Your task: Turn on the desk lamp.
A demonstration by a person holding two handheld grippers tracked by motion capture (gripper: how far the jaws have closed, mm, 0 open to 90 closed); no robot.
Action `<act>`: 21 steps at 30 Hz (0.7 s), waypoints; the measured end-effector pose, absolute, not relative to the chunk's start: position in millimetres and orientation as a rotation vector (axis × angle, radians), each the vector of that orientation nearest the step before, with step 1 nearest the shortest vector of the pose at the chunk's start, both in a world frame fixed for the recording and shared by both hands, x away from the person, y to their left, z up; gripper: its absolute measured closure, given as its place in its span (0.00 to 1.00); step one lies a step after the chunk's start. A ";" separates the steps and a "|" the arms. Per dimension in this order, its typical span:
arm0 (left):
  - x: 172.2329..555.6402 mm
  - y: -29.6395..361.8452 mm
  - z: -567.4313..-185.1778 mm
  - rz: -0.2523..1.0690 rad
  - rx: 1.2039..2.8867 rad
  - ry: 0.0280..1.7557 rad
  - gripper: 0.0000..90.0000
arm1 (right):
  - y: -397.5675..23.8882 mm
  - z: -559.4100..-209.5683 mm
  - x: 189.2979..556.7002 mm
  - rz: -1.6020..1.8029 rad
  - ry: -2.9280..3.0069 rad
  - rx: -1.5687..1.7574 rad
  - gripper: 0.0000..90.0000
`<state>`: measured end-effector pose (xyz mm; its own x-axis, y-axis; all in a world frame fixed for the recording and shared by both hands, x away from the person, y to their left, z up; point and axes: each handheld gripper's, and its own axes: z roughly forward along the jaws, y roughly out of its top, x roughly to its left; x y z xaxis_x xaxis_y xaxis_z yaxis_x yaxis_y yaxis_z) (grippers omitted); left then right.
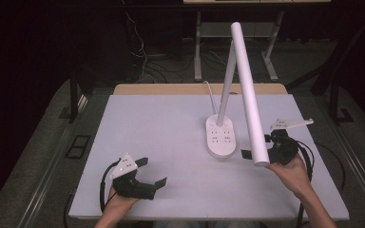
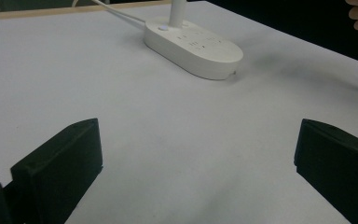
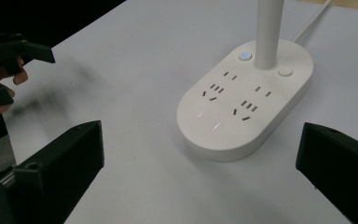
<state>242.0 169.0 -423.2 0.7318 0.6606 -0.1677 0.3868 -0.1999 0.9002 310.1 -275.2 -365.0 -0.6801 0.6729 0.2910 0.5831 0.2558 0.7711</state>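
Nearest to me are my own forearms, coming up from the near edge of the table [image 1: 171,118], whose pale grey top is the biggest thing before me. On it, right of centre and toward the far side, stands the desk lamp [image 1: 244,90]: a long white tube head slanting down toward my right side, carried on a thinner white stem that rises from the oval base [image 1: 221,137]. That base doubles as a socket block, with two groups of slots on its top, a small lit blue button beside the stem and a plain round button on the stem's other side [image 3: 285,72]. A white cable [image 1: 211,95] runs from the base off the far edge.

My left gripper [image 1: 147,173] rests low near the left front of the table, well apart from the base, its jaws spread wide with nothing between them. My right gripper [image 1: 256,151] sits just right of the base, under the low end of the lamp head; its jaws also stand wide apart and empty, pointed at the socket block.
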 end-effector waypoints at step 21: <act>241.8 168.4 -423.3 0.308 1.828 0.812 0.00 | -274.3 -357.2 350.9 1.403 2.380 1.259 0.01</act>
